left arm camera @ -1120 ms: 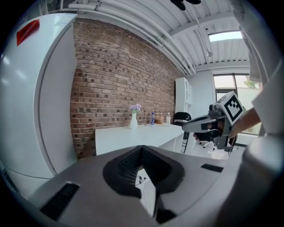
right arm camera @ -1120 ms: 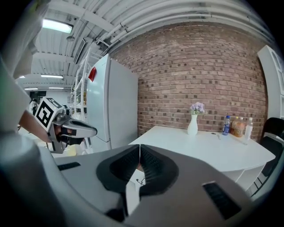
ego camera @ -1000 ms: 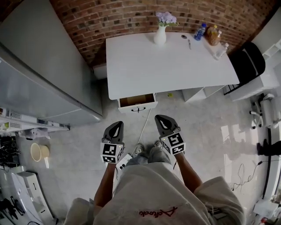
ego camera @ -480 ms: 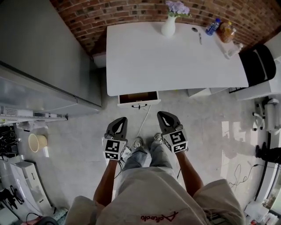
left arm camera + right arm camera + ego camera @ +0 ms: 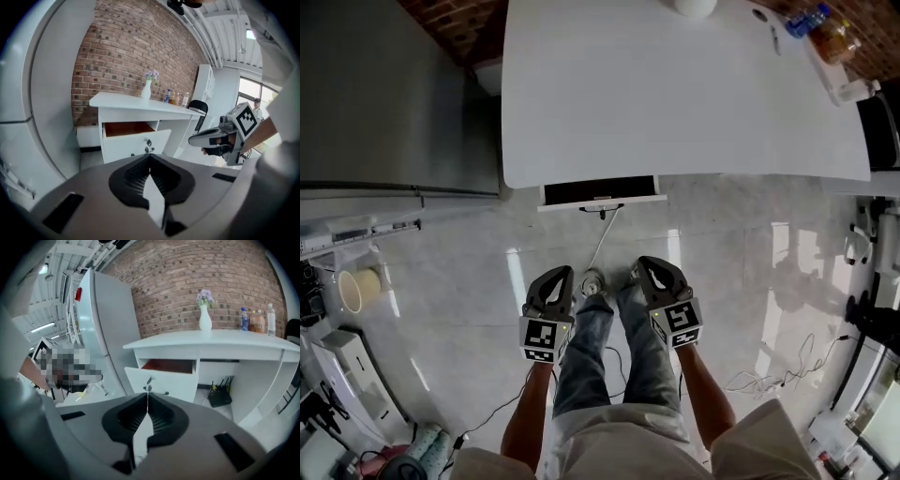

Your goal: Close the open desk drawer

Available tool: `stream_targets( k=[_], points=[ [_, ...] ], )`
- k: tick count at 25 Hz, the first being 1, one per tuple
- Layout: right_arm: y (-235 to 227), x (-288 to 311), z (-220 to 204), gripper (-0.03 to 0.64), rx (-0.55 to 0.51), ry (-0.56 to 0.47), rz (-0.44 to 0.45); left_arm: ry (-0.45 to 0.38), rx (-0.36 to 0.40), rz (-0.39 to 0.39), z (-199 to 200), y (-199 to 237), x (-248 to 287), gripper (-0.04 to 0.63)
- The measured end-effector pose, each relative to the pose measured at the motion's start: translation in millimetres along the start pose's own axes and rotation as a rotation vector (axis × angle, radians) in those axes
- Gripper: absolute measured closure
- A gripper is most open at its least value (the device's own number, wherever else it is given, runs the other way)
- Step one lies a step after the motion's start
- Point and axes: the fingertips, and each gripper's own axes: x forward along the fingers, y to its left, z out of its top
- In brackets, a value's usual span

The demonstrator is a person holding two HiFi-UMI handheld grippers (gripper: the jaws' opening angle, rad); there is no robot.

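Grippers first: the left gripper (image 5: 559, 276) sits in the lower middle of the head view. Its jaws are pressed together with nothing between them. The right gripper (image 5: 650, 266) is near it, on the other side of the person's legs (image 5: 614, 347). Its jaws are together too and hold nothing. Both point toward the top of the picture, at the desk drawer (image 5: 602, 192). They are well apart from it, with bare floor (image 5: 722, 244) in between. The drawer sticks out from under the front edge of the white desk (image 5: 675, 94), a little left of the middle of the picture. The two gripper views look at it from the front. It is pulled out quite far, the inside looks brown, and a small dark handle (image 5: 149, 380) sits on its white front. So I think the job has not really begun, because nothing touches the drawer yet. What is left is to go closer, put a gripper on the white front, and push until the front sits flat with the desk.
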Motion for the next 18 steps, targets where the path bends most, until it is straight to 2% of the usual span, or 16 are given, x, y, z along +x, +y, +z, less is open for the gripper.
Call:
stream_targets(
  k=[4,7,10,14,16,18],
  points=[
    [9,25,-58,0.598,0.028,0.065,0.027,0.032,-0.022,-0.019,-50,0,18,0.581],
    [13,35,-82,0.598,0.033,0.095,0.041,0.057,-0.032,-0.016,-77,1,30,0.583],
    [15,38,-92,0.598,0.047,0.104,0.046,0.054,-0.066,-0.022,-86,1,32,0.581],
    [2,46,-88,0.598,0.233,0.043,0.037,-0.003,-0.190,-0.050,-82,10,38,0.583],
    [-6,49,-87,0.598,0.261,0.028,0.023,-0.010,-0.183,-0.045,-81,12,42,0.583],
    [-9,52,-84,0.597,0.230,0.017,0.023,-0.003,-0.138,-0.036,-82,13,46,0.581]
  ],
)
